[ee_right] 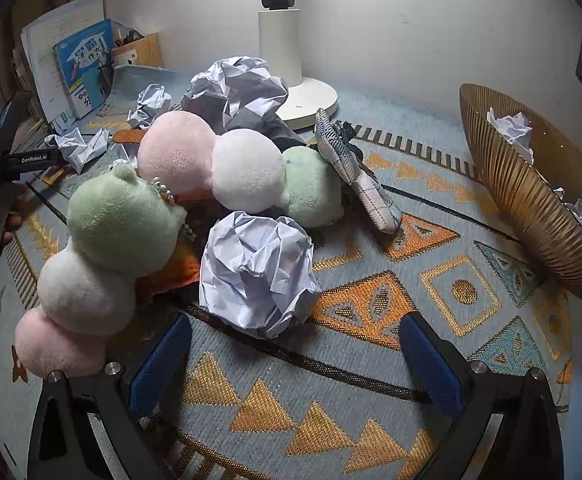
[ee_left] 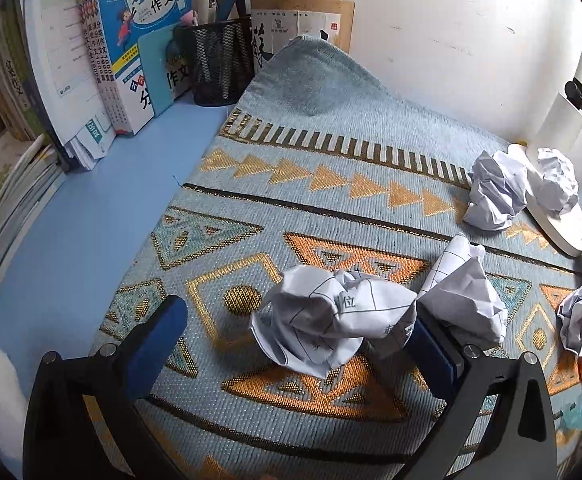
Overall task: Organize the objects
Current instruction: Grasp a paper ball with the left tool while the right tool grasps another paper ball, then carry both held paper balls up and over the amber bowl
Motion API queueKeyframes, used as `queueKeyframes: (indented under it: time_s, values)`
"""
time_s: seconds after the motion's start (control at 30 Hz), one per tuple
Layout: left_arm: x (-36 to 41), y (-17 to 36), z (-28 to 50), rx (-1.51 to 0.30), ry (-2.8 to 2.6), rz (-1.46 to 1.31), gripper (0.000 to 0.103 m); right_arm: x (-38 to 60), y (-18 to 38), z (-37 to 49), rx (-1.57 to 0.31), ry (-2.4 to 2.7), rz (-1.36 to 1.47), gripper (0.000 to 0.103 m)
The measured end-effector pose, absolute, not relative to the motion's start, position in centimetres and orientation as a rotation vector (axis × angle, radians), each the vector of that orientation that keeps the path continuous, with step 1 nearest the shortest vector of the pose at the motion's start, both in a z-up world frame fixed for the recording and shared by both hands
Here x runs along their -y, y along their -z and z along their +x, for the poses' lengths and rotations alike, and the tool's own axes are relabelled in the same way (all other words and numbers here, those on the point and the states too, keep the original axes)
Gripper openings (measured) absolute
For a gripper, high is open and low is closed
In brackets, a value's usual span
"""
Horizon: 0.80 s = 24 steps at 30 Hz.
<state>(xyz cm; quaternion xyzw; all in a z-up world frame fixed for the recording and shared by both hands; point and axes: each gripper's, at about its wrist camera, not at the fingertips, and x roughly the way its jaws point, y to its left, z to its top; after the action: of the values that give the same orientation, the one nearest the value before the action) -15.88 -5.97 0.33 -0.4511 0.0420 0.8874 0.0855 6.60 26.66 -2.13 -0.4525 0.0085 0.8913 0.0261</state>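
Through my left wrist camera, my left gripper [ee_left: 297,342] stands wide, its fingers spread either side of a crumpled sheet of gridded paper [ee_left: 327,320] that lies on the patterned mat [ee_left: 331,128] and touches the right finger. More paper balls [ee_left: 491,192] sit toward 2 o'clock beside a white lamp base [ee_left: 551,220], and books [ee_left: 139,40] and a mesh pen holder [ee_left: 221,60] stand at 11 o'clock. Through my right wrist camera, my right gripper [ee_right: 295,356] is also wide and holds nothing; a large crumpled paper ball [ee_right: 257,272] rests on the mat at 12 o'clock, just ahead of the fingertips. Plush toys [ee_right: 179,184] are piled toward 10 o'clock, and a ribbed bowl [ee_right: 523,200] with paper inside sits at 2 o'clock.
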Motion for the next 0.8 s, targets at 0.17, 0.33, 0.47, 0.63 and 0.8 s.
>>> queueKeyframes:
  time_s: [0.17,0.33,0.47,0.63,0.8]
  values:
    - [6.1,-0.6,-15.6,-0.100,-2.636,-1.326,0.096,-26.5,2.1,6.6,-0.044,-2.749,-1.383,0.102]
    - [8.5,-1.6,-14.6,0.193,-2.551,-1.177,0.036,-26.4,0.2,8.6,-0.108,-2.934,-1.221,0.042]
    - [9.9,-3.4,-12.4,0.303,-2.659,-0.974,0.036,-26.0,-1.9,10.9,-0.132,-3.117,-0.971,0.042]
    - [9.0,-5.6,-10.7,0.202,-2.754,-0.702,0.036,-25.0,-2.6,11.5,-0.051,-3.162,-0.881,0.042]
    - [7.1,-7.3,-8.5,0.060,-2.782,-0.514,0.036,-26.2,-3.3,12.1,-0.095,-3.103,-0.743,0.043]
